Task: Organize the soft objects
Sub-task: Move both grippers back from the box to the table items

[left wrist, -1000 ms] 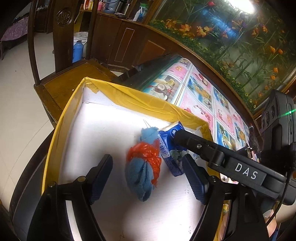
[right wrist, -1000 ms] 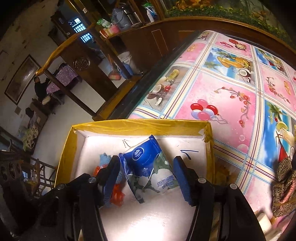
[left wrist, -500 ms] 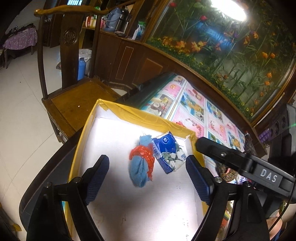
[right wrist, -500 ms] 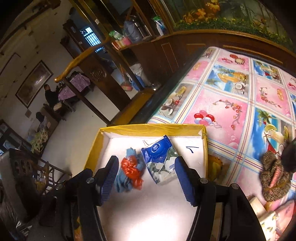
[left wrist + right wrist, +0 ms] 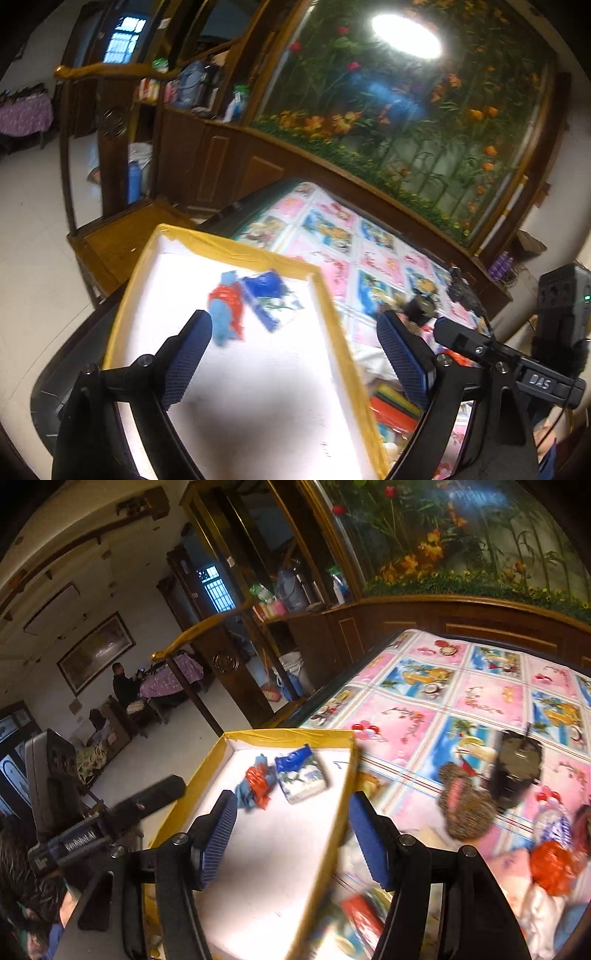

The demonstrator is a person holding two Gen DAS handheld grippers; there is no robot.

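A dark wood room with a flower mural wall frames a bench (image 5: 480, 701) under a pink and blue picture cloth, and at its near edge sits a yellow-rimmed tray (image 5: 325, 295) with a white floor. Two soft things lie in the tray's far part: a blue cloth bundle tied in red (image 5: 225, 314) and, just beside it, a blue tissue pack (image 5: 271, 299), touching or nearly so. The left gripper (image 5: 291, 354) hangs above the tray with its jaws wide, just opening further, nothing between them; the right gripper (image 5: 291, 834) is likewise apart and empty, over the tray's right rim. More soft things wait on the cloth to the right: a brown knitted piece (image 5: 465, 808), a dark pouch (image 5: 517, 768), a red item (image 5: 554, 860). My read is that the next pick comes from that pile. The risk is a blind, hurried reach: both views are smeared, the pile is crowded, and the jaws could pinch two things at once, snag the knit, or knock the tray rim and shift it toward the bench edge.
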